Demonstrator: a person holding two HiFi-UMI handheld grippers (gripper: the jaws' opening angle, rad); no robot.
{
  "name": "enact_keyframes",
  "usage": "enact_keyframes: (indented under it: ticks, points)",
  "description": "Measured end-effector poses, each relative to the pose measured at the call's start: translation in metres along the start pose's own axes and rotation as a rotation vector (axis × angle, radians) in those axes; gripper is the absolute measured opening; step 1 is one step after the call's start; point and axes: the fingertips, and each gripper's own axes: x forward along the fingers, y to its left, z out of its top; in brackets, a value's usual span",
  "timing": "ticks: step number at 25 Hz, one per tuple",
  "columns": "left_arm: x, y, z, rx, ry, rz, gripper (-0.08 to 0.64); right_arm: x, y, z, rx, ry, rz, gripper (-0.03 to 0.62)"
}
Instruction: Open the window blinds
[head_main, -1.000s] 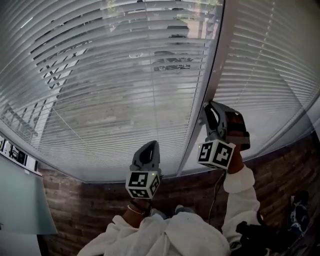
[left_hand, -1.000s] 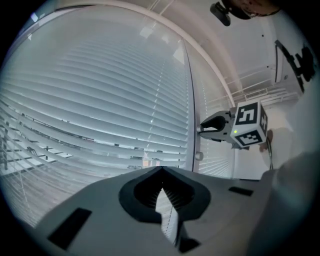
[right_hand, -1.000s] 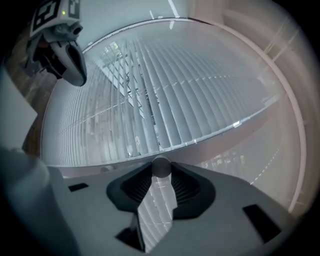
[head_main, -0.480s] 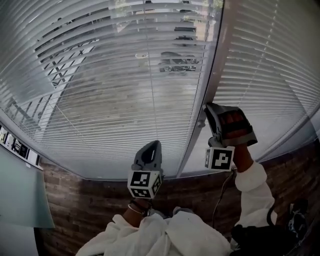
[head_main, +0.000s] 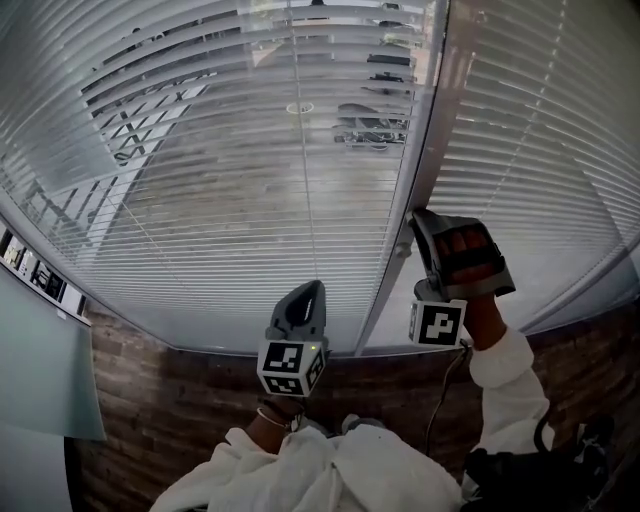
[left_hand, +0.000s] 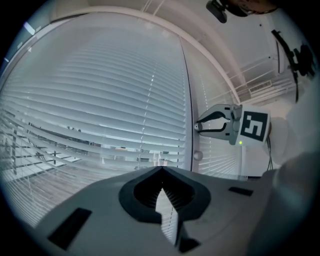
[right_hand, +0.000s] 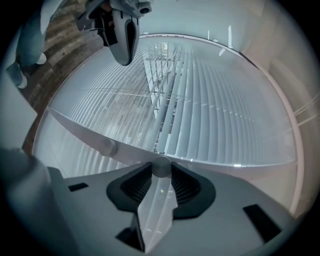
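i have the right gripper (head_main: 418, 226) up against the pale upright window frame post (head_main: 428, 150) that stands between the two panes, its jaws pinching a small round grey metal knob (right_hand: 161, 166) that sticks out of the post. i take that knob to be the tilt control, which is why i hold it end-on and level: from there a roll of the wrist turns it. a second round knob (right_hand: 107, 147) sits just beside it on the same post, untouched.

the white horizontal slatted blinds (head_main: 230, 180) hang down over the glass on both sides of the post. on the left pane the slats are tilted enough that the street shows through in strips, so i judge the opening partly done.

the left gripper (head_main: 306, 293) hangs level in front of the left pane, jaws pressed together on nothing, parked clear of the work.
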Motion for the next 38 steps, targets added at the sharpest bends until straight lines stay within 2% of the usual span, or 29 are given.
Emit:
enact_keyframes:
  ticks: [4,6,8,9,10,12,14,16,17,19,21,23,28,31,36,38]
  points:
    - [-0.002,-0.002,-0.002,0.017,-0.001,0.008,0.000,0.001,0.003,0.001,-0.010,0.004,-0.030,0.129]
    - [-0.004,-0.003,0.001,0.015,-0.007,0.008,0.000,0.000,0.000,0.001,0.014,0.004,-0.065,0.129]
    - [-0.006,-0.003,0.006,0.009,-0.015,0.009,0.000,-0.001,-0.004,-0.001,0.097,-0.007,-0.110,0.129]
    - [-0.007,-0.002,0.007,0.007,-0.020,0.012,0.000,-0.002,-0.004,-0.003,0.174,-0.012,-0.126,0.129]
    - [-0.008,0.000,0.008,0.006,-0.025,0.016,0.000,-0.005,-0.004,-0.006,0.276,-0.010,-0.142,0.129]
    - [-0.011,0.006,0.009,0.002,-0.036,0.030,0.000,-0.018,-0.006,-0.015,0.556,0.012,-0.210,0.129]
    - [-0.014,0.014,0.009,-0.004,-0.047,0.046,0.000,-0.044,-0.014,-0.015,0.917,-0.011,-0.338,0.129]
    - [-0.018,0.022,0.013,-0.013,-0.065,0.063,0.000,-0.064,-0.023,0.000,1.290,-0.128,-0.422,0.129]
    - [-0.019,0.025,0.016,-0.019,-0.079,0.069,0.000,-0.067,-0.021,0.011,1.466,-0.186,-0.412,0.129]
    - [-0.024,0.027,0.024,-0.030,-0.103,0.069,0.000,-0.061,-0.007,0.036,1.746,-0.241,-0.303,0.123]
    - [-0.030,0.025,0.028,-0.031,-0.115,0.058,0.000,-0.053,0.003,0.058,1.903,-0.254,-0.193,0.046]
    - [-0.035,0.025,0.027,-0.019,-0.115,0.044,0.000,-0.049,0.008,0.074,1.952,-0.258,-0.143,0.011]
    - [-0.060,0.053,-0.005,0.003,-0.084,0.050,0.000,-0.053,0.044,0.124,1.938,-0.222,-0.084,0.011]
    - [-0.071,0.070,-0.020,-0.004,-0.085,0.064,0.000,-0.054,0.058,0.148,1.934,-0.236,-0.061,0.011]
    - [-0.063,0.064,0.023,-0.006,-0.102,0.055,0.000,-0.049,0.019,0.139,1.910,-0.259,-0.042,0.011]
    - [-0.059,0.061,0.028,-0.006,-0.094,0.048,0.000,-0.047,0.014,0.134,1.910,-0.249,-0.034,0.011]
